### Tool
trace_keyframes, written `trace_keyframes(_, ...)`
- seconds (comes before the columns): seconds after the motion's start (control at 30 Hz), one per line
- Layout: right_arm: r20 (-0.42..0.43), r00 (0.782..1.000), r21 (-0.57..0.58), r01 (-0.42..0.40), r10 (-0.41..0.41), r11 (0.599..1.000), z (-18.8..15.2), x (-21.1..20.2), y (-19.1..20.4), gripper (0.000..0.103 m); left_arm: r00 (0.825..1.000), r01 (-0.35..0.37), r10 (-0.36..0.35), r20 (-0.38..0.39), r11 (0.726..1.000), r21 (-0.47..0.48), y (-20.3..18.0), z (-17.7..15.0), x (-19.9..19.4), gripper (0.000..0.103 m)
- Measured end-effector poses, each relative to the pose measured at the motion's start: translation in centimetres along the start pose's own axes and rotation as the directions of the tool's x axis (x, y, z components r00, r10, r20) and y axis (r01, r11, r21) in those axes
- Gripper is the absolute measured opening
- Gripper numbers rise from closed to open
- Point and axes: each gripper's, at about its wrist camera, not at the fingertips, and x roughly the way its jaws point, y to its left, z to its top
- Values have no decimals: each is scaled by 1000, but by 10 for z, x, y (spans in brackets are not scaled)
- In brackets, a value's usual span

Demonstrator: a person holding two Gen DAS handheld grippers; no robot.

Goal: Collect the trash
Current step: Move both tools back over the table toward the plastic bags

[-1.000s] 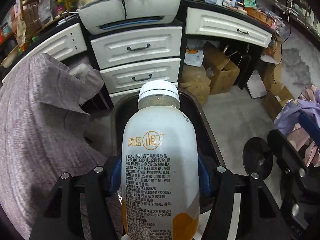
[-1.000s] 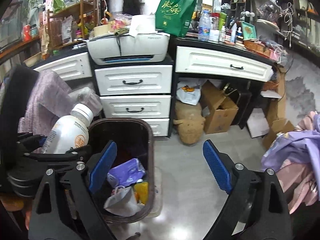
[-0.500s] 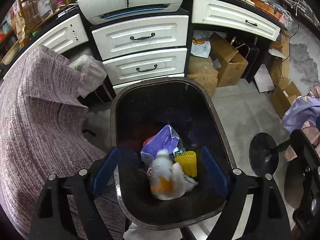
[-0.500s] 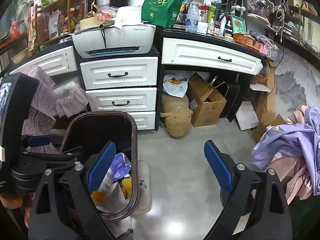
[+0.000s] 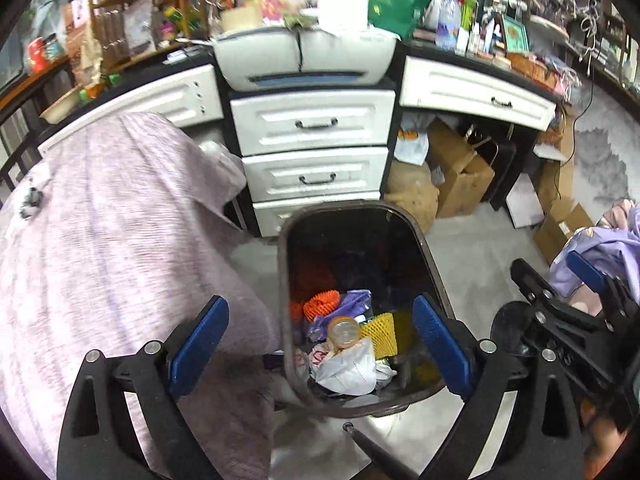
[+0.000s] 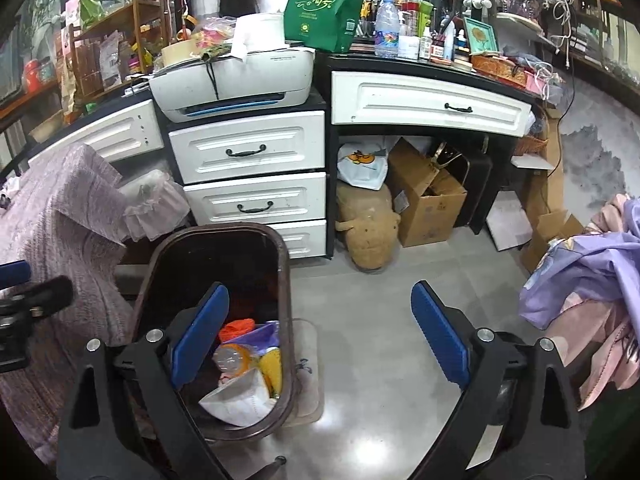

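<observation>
You had the left gripper point(image 5: 320, 340) above the trash bin point(image 5: 430, 256), and its jaws were opening with nothing between them. The right gripper point(image 6: 320, 340) was also spread wide and empty, over the bare floor point(image 6: 380, 300) beside the bin.

The risk I saw was in the bin itself. The bottle point(image 5: 343, 332) lay on top of the pile, cap end up, resting on a crumpled white wrapper point(image 5: 348, 368) and beside a yellow foam net point(image 5: 380, 336). This pile looked loose, so I judged that the bottle could roll or sink when the next piece falls on it. The bin rim was close to your left gripper's right finger point(image 5: 438, 346), at about 3 o'clock of the bottle; a careless pull away could catch the rim and tip the bin. The grey cloth point(image 5: 100, 240) hung at 9 o'clock, just beside the bin, and it could snag the other finger.

Seen from the left wrist, the bottle was between the two blue pads but clearly below them, at about 12 o'clock from the gripper's base, touching neither pad. From the right wrist, the bottle point(image 6: 232, 356) lay at 9 o'clock, just beyond the left pad, inside the bin.
</observation>
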Motion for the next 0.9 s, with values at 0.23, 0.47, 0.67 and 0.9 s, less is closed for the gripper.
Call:
trace_keyframes(0.23,36,993,-71,-106,109,992,16,-18,29,92,995,-72,73,63,997,-17,34,-14,-43,95)
trace_keyframes(0.47,41,964,-137,-255,263,957,31,-39,66,92,982,-154,158,104,987,-44,74,-30,-80,97)
trace_keyframes(0.67,-3,914,-128,-403,406,906,39,-50,99,93,969,-214,225,105,970,-112,115,-44,-98,97)
trace_keyframes(0.9,-72,848,-152,-529,524,835,42,-56,146,93,946,-299,317,73,935,-189,170,-64,-112,97)
